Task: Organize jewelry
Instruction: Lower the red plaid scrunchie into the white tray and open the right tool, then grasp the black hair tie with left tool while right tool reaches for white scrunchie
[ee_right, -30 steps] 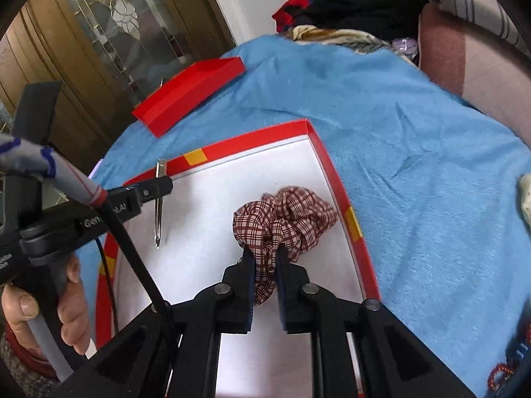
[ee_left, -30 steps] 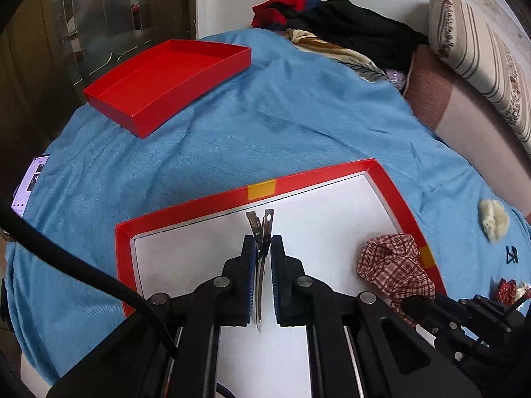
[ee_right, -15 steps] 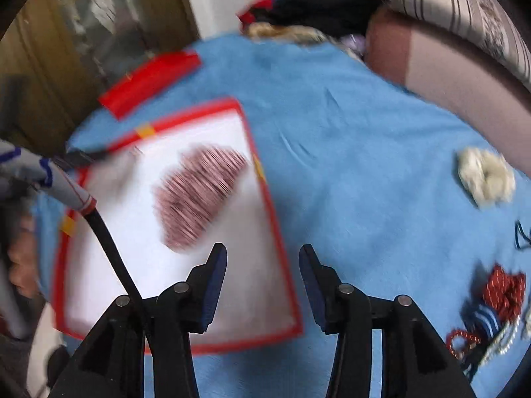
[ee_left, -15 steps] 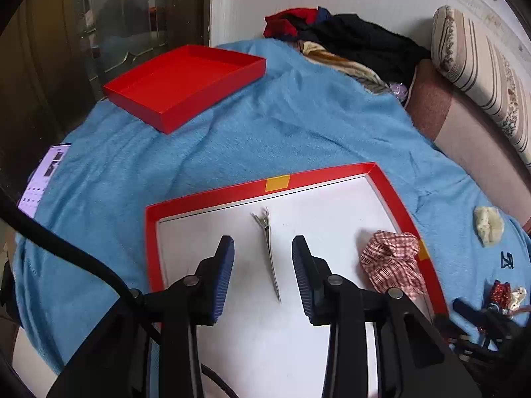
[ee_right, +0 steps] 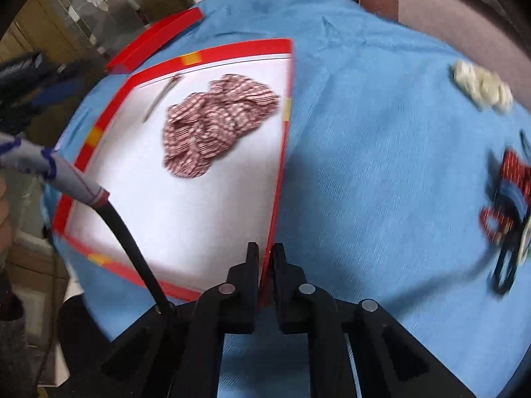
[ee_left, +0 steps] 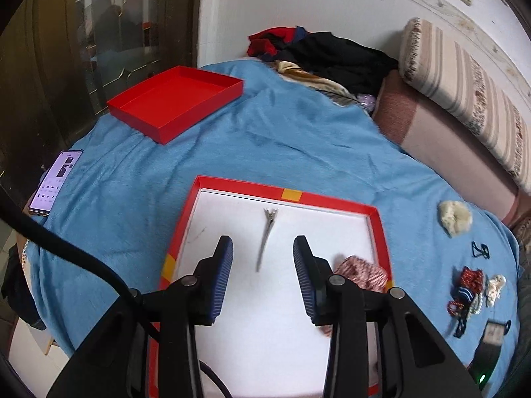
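Observation:
A red-rimmed tray (ee_left: pixel 232 184) with a white floor lies on the blue blanket. In it lie a silver hair clip (ee_left: pixel 265 242) and a red checked scrunchie (ee_left: pixel 361 272). My left gripper (ee_left: pixel 262 245) hovers over the clip with nothing between its jaws, which are opening. In the right wrist view the tray (ee_right: pixel 232 51), the clip (ee_right: pixel 162 98) and the scrunchie (ee_right: pixel 215 122) show again. My right gripper (ee_right: pixel 265 252) sits at the tray's near right corner. Its jaws are closing, with the thin red rim running into the narrow gap between them.
A loose pile of beads and hair ties (ee_left: pixel 471 288) and a cream scrunchie (ee_left: pixel 454 217) lie on the blanket right of the tray. A red box lid (ee_left: pixel 176 99) sits far left, a phone (ee_left: pixel 56 182) at the left edge. Clothes (ee_left: pixel 332 53) and a striped pillow (ee_left: pixel 464 79) lie behind.
My left gripper let go of the hair clip, opened and rose. My right gripper released the scrunchie, swung right and narrowed at the tray's right rim. The tray has turned in the left wrist view.

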`<state>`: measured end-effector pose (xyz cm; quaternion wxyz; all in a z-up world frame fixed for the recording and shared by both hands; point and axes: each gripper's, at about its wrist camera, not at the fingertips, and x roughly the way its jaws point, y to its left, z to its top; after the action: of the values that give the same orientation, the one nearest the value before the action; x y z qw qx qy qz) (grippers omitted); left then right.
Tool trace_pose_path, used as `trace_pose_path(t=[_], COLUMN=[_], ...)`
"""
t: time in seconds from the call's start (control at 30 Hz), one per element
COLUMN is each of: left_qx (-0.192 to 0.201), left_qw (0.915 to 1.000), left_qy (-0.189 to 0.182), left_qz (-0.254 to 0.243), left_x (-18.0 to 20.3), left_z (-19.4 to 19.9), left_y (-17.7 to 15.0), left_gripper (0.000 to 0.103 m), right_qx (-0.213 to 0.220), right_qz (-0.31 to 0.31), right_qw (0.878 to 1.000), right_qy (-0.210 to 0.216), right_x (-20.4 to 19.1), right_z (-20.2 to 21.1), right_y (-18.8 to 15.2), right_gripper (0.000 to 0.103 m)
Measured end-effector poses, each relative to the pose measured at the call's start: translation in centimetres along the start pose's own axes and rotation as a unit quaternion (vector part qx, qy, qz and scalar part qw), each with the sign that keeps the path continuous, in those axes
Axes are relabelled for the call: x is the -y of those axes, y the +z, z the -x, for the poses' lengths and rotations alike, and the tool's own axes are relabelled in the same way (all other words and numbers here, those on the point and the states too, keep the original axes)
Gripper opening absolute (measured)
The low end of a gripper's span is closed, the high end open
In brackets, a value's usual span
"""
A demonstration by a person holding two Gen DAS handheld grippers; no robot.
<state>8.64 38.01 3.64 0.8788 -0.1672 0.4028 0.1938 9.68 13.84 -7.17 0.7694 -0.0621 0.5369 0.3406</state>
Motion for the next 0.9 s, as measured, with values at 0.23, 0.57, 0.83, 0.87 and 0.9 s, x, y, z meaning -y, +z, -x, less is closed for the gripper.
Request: trace_pose_path(t=[0.23,0.57,0.83,0.87,0.9], left_qx=[0.007,-0.031,-0.071,-0.074,-0.079], left_qw=[0.9987,0.9869,0.9707,0.9692,0.9670], left_qy=[-0.021,-0.102,-0.140,-0.140,-0.142], left_qz=[-0.046,-0.121,-0.182,-0.188,-0.197], left_x=[5.8,18.1,26.4,27.2,28.1], left_z=[2.4,1.6,-0.8,-1.2,-1.7], left_y=[-2.3,-7.9,-13.1,-13.5,-14.2], left_gripper=[0.046,0.054,0.054,0.054,0.054], right_qx=[0.076,0.129,0.156,0.159,0.162], right_qz=[-0.049,-0.129,-0.203,-0.210,-0.217], right_qw=[0.996,0.978,0.954,0.952,0.949], right_qy=[0.004,-0.098,-0.153,-0.158,-0.162], right_x=[3.8,16.3,24.6,25.6,26.6], right_z=[5.0,13.4,16.8,17.0,17.1], right_y=[-2.2,-10.5,-14.0,-14.1,-14.1], right_gripper=[0.035,0.036,0.043,0.045,0.046])
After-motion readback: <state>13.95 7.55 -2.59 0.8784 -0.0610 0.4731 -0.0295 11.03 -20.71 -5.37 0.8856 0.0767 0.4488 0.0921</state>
